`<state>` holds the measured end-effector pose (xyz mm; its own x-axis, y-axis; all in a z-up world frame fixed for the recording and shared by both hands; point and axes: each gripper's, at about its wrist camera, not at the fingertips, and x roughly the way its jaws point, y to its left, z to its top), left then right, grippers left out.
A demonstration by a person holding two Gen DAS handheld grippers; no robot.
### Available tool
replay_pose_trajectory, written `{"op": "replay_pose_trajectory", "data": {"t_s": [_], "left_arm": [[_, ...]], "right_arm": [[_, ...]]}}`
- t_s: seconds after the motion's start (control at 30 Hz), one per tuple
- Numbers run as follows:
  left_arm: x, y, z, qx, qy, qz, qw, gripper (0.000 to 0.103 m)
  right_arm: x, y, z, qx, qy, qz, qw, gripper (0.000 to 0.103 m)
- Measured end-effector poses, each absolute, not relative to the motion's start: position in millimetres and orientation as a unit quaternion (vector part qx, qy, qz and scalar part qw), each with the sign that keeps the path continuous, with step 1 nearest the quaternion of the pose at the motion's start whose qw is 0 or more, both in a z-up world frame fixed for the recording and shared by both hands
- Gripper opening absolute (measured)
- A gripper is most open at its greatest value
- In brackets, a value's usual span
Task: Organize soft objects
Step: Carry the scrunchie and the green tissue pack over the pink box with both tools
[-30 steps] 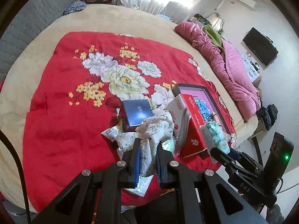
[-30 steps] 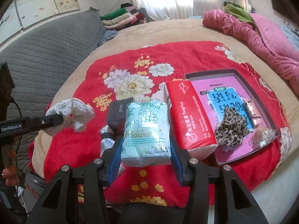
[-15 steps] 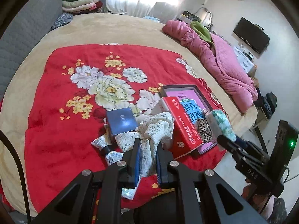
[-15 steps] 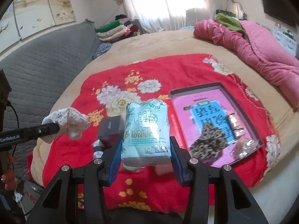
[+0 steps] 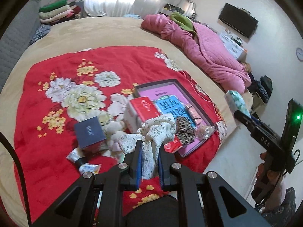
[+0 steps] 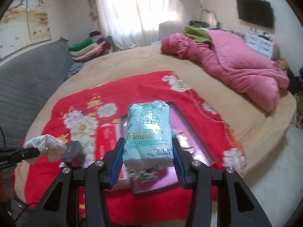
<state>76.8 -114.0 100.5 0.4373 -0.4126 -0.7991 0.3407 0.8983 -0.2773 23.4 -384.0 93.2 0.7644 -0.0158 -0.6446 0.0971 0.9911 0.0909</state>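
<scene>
My left gripper point(image 5: 149, 147) is shut on a white floral cloth scrunchie point(image 5: 157, 130) and holds it above the red flowered blanket point(image 5: 47, 132). My right gripper point(image 6: 147, 145) is shut on a pale green tissue pack point(image 6: 148, 132), held in the air over the purple-lined tray point(image 6: 189, 130). That pack also shows at the right of the left wrist view point(image 5: 236, 102). In the tray point(image 5: 170, 89) lie a leopard-print scrunchie point(image 5: 184, 130) and a pink item point(image 5: 193, 111). A red tissue box point(image 5: 140, 111) leans at the tray's left side.
A dark blue box point(image 5: 89, 132), a small plush toy point(image 5: 113, 130) and small packets point(image 5: 83, 160) lie on the blanket. A pink quilt point(image 5: 206, 51) is heaped at the far right of the bed. Folded clothes point(image 5: 55, 13) are stacked far left.
Both grippers have risen and drawn back from the bed with their objects still held. The tray and boxes look smaller and farther away.
</scene>
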Motion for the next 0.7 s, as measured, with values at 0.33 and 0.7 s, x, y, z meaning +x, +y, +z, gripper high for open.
{"op": "replay_pose_trajectory", "data": {"t_s": [0.33,0.7], "left_arm": [[83,-186,88,-0.004,0.494,-0.269,0.827,0.014],[87,-266,47,0.021,0.528,-0.309,0.791,0.014]], "right_arm": [[15,-427,89,0.078,0.34,-0.056,0.935,0.049],[14,-450,76,0.089,0.352,-0.068,0.929,0.049]]}}
